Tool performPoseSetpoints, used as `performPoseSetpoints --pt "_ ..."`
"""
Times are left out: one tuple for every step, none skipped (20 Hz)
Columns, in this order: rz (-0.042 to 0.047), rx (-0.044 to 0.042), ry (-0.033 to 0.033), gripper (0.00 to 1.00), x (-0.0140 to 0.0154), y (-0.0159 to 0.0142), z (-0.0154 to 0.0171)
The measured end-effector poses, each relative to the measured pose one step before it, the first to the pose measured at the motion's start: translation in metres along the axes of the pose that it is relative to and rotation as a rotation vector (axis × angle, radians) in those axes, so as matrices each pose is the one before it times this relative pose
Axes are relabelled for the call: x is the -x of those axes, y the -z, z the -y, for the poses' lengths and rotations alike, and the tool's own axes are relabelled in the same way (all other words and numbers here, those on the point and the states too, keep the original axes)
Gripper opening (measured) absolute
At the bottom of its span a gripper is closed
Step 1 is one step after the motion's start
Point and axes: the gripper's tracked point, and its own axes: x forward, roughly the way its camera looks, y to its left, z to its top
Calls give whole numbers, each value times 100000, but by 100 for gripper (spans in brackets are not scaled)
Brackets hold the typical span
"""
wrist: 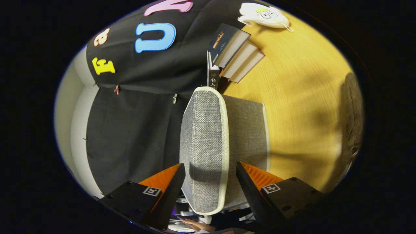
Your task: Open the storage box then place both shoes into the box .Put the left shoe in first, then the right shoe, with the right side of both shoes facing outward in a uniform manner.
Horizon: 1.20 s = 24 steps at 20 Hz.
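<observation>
The claw is open wide, with one finger on each side of the grey cloth storage box. The fingers sit close to the box, but I cannot tell if they press on it. The box has a pale trim along its edge, and it looks turned on its side in this view. It rests on the yellow wooden tabletop. Past the box, a few books lie in a stack, with one dark book standing next to them. Farther still, a white soft toy with big eyes lies on the tabletop.
</observation>
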Motion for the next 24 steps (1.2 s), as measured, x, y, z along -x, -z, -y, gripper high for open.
performPoseSetpoints --pt "-296 -3822 -1004 96 -492 93 317" --pt "885 -4588 -2371 95 18 -344 29" --pt "621 -3837 -1047 85 51 7 -92" --pt "-361 -2446 -2559 76 865 -217 -280" --pt "65 -251 -1842 63 -103 275 -278" --pt "636 431 -811 51 504 -65 -178" --pt "2066 -1698 -2879 38 225 -593 -658" --pt "2389 -489 -924 26 225 -388 -505" --pt "676 2337 -1254 13 188 -127 -602" --pt "-703 3379 -79 7 120 473 -443" --pt "-1520 2869 -338 5 84 615 -597" --pt "-1541 2267 -929 5 100 460 -951" --pt "-678 2902 -1518 5 -119 310 -1444" --pt "-16 2572 -1201 5 -157 53 -1192" --pt "494 2753 -881 5 -125 -49 -1280" --pt "527 2958 -342 5 -504 -164 -1087" --pt "1248 3506 -792 5 -363 -100 -1297" --pt "1314 2920 -1442 5 -668 -178 -1309" --pt "1002 2441 -1492 5 -561 143 -1359" --pt "333 2173 -807 6 -781 80 -1084" --pt "-438 2191 168 6 -673 331 -821" --pt "-465 3049 1169 7 -807 122 -605" --pt "-251 4115 1671 7 -825 271 -567" --pt "-1115 5259 1776 7 -658 267 -587"
